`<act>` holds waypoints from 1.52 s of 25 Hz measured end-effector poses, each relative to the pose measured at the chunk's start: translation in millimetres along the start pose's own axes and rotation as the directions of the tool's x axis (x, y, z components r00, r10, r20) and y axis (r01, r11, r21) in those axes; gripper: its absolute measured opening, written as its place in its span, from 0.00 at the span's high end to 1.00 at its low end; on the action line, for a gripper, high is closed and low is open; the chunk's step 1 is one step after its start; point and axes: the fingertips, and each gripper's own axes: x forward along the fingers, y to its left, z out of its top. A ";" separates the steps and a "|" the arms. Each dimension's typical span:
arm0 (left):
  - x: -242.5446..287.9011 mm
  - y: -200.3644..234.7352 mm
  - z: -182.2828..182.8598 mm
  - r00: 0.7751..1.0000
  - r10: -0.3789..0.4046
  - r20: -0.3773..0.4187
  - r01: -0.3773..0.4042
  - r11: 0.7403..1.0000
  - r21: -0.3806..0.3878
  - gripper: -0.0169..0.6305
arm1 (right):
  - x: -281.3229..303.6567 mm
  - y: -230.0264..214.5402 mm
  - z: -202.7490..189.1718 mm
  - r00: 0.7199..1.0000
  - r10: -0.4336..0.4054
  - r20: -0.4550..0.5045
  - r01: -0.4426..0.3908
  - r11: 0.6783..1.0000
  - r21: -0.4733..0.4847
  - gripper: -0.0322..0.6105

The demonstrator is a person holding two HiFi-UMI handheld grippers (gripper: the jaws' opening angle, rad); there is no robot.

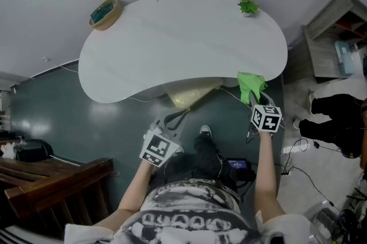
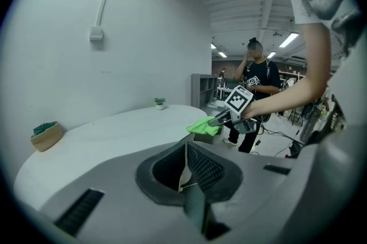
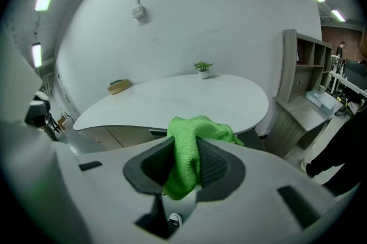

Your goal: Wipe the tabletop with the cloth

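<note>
A white kidney-shaped table (image 1: 183, 42) stands ahead of me. My right gripper (image 1: 254, 97) is shut on a bright green cloth (image 1: 251, 86), which hangs bunched at the table's near right edge. In the right gripper view the cloth (image 3: 192, 148) fills the space between the jaws, with the tabletop (image 3: 172, 99) beyond it. My left gripper (image 1: 174, 118) hovers over the dark floor just short of the table's near edge, jaws together and holding nothing. The left gripper view shows the cloth (image 2: 203, 125) off to its right, past the table (image 2: 114, 128).
A small potted plant (image 1: 248, 7) sits at the far right of the table and a round woven bowl (image 1: 104, 12) at the far left. A grey shelf unit (image 1: 332, 36) stands to the right. A person in black (image 2: 255, 94) and floor cables are nearby. Dark wooden furniture (image 1: 51, 180) is at the near left.
</note>
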 end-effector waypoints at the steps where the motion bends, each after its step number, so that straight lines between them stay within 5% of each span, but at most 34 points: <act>1: -4.3 -2.3 0.1 1.000 -0.009 0.005 0.009 1.000 0.004 0.95 | -4.6 9.4 -1.5 1.000 0.006 0.004 -0.006 1.000 -0.001 0.80; 8: -62.1 -12.0 -29.2 0.999 -0.054 0.003 0.054 0.998 0.034 0.95 | -40.7 92.8 -26.1 0.999 0.044 0.009 -0.044 0.998 -0.034 0.80; 23: -200.1 -2.4 -114.3 1.000 0.013 0.026 -0.013 1.000 0.003 0.95 | -117.5 271.8 -95.7 0.991 0.120 0.058 -0.117 0.992 -0.057 0.80; 38: -255.1 -30.3 -146.6 0.997 0.007 0.073 -0.007 1.000 0.004 0.95 | -182.0 341.9 -165.2 0.987 0.144 0.070 -0.140 0.988 -0.061 0.80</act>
